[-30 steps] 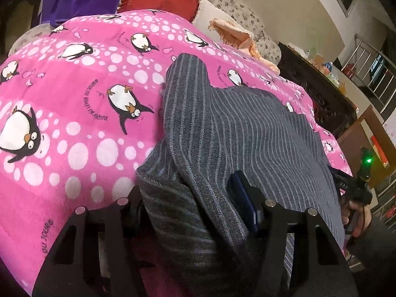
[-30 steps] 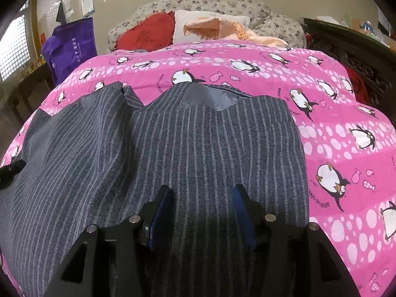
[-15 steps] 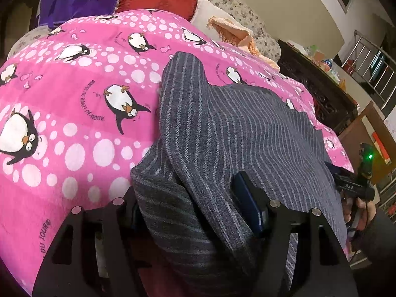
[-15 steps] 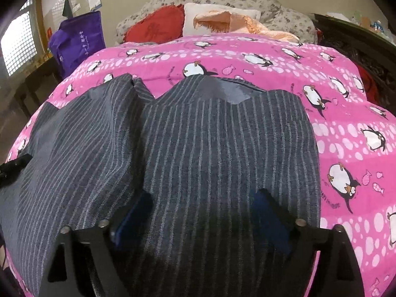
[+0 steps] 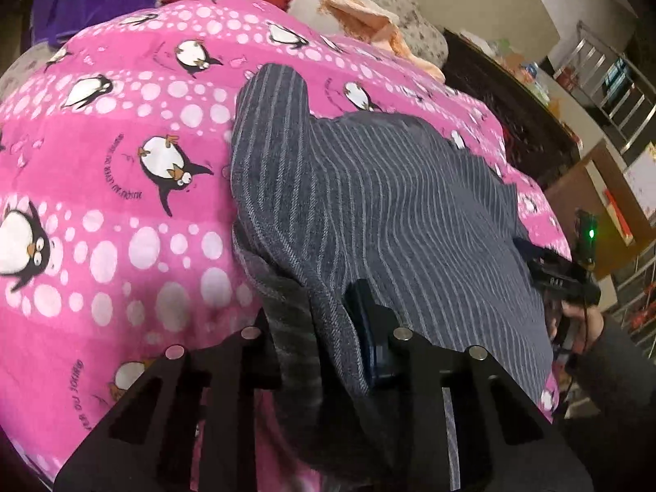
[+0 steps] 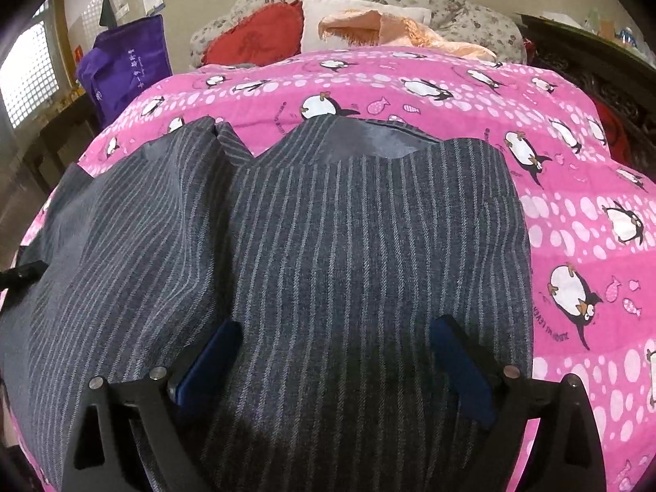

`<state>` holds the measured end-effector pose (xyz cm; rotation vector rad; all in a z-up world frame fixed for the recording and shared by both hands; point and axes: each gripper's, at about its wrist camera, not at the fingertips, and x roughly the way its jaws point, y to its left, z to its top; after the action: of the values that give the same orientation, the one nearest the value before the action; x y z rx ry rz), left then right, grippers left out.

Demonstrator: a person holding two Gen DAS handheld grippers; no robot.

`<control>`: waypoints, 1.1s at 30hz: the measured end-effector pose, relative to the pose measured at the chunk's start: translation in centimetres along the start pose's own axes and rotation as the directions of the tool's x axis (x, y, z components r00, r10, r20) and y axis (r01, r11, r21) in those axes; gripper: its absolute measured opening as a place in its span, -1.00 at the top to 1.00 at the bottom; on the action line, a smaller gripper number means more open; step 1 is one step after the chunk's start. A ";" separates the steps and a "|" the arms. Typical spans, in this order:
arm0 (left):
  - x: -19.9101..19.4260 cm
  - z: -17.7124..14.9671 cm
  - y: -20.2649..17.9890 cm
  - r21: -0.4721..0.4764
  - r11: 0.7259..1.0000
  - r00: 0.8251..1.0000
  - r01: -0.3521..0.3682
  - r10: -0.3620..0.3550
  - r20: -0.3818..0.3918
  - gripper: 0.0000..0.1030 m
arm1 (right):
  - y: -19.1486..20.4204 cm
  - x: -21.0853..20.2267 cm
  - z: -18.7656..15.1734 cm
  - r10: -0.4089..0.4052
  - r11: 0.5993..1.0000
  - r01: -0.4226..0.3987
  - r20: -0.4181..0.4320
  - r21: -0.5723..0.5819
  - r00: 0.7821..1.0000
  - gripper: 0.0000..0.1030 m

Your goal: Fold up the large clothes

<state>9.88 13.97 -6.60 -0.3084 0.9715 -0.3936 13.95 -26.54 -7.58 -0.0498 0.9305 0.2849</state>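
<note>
**Pinching the near-left edge of the striped garment to start a fold**

I am working over the bed (image 6: 451, 82), where the grey striped garment (image 6: 348, 246) is lying spread on the pink penguin quilt (image 5: 102, 205), its collar end pointing toward the pillows (image 6: 348, 20).

My left hand-held gripper (image 5: 324, 328) is closing right now, and a bunched fold of the garment's near-left edge is sitting between its jaws; the fabric is rising out of the gap in a ridge, so I am judging the pads to be already pressing on it.

My right hand-held gripper (image 6: 332, 361) is opening, its blue pads (image 6: 459, 373) standing wide apart over the garment's near middle. Cloth is lying beneath and between them, but nothing is being pinched there.

I am reading this as the grasping step before a fold, with the garment not yet folded over. The next move, I am thinking, is calling for the right side to pick up a matching edge near the hem, so both corners can be lifted together and carried toward the collar without the cloth sagging or twisting.
</note>
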 end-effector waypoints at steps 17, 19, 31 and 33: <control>1.1 0.5 -1.1 0.065 0.994 0.995 -0.082 0.086 -0.055 0.52 | -1.2 -5.4 0.6 0.060 0.996 -0.065 0.078 0.057 0.995 -0.68; 0.6 0.6 -1.0 0.070 0.995 0.994 -0.078 0.083 -0.070 0.64 | -2.5 -8.4 0.0 0.042 0.995 -0.054 0.145 0.078 0.989 -0.68; -2.9 -1.6 -0.9 -0.013 1.000 1.000 -0.021 0.021 0.014 0.84 | 2.2 -7.0 2.6 0.059 0.998 -0.057 0.078 -0.034 0.995 0.00; -3.3 -2.0 0.6 -0.077 0.997 1.000 -0.002 0.005 0.028 0.86 | 3.9 -4.3 3.5 0.052 0.998 -0.051 0.033 -0.046 0.998 0.22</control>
<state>6.67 15.80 -5.50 -0.3815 0.9612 -0.3481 13.25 -23.11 -1.75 -0.0619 0.8922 0.3534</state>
